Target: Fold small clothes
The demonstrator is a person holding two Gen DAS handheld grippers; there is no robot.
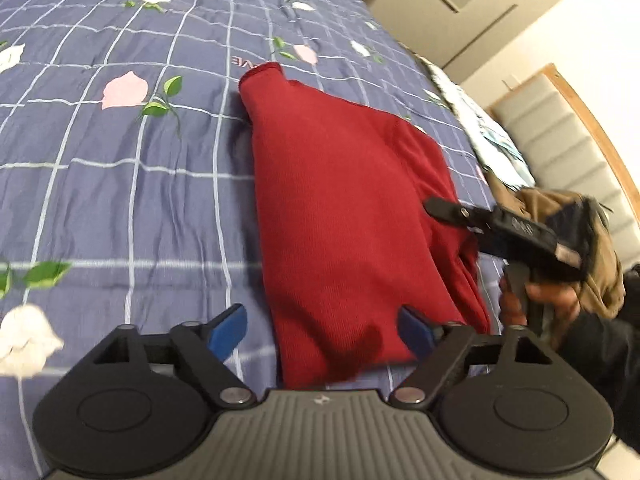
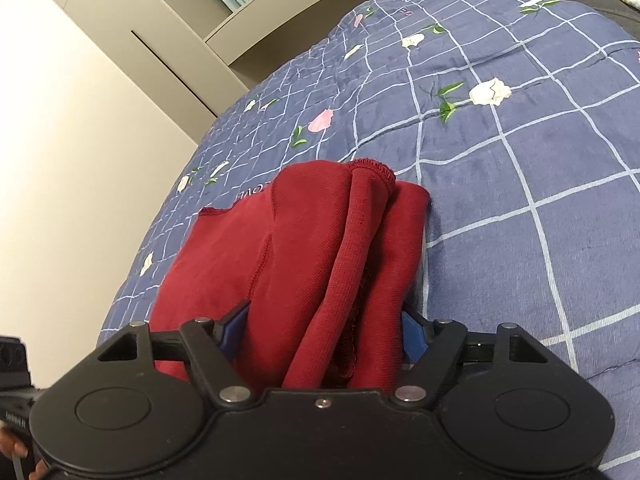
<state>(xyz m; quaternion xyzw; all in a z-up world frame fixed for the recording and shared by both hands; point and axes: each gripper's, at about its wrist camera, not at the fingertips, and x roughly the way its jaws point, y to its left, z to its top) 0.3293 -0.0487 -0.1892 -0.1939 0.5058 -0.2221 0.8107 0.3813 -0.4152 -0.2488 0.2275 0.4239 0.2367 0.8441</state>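
Note:
A small dark red garment (image 1: 340, 208) lies partly folded on the blue checked bedspread (image 1: 120, 184). My left gripper (image 1: 322, 330) is open, its blue pads wide apart over the garment's near corner; one pad rests on the cloth. In the right wrist view the same garment (image 2: 304, 248) lies bunched in lengthwise folds. My right gripper (image 2: 324, 334) is open and straddles its near edge, the cloth between the pads. The right gripper (image 1: 440, 206) also shows in the left wrist view, at the garment's right edge.
The bedspread (image 2: 500, 208) with flower print covers the bed. A padded headboard (image 1: 568, 136) and pale bedding (image 1: 480, 120) are at the right. Beige wardrobes (image 2: 132, 44) stand beyond the bed's left edge. A gloved hand (image 1: 580, 280) holds the right gripper.

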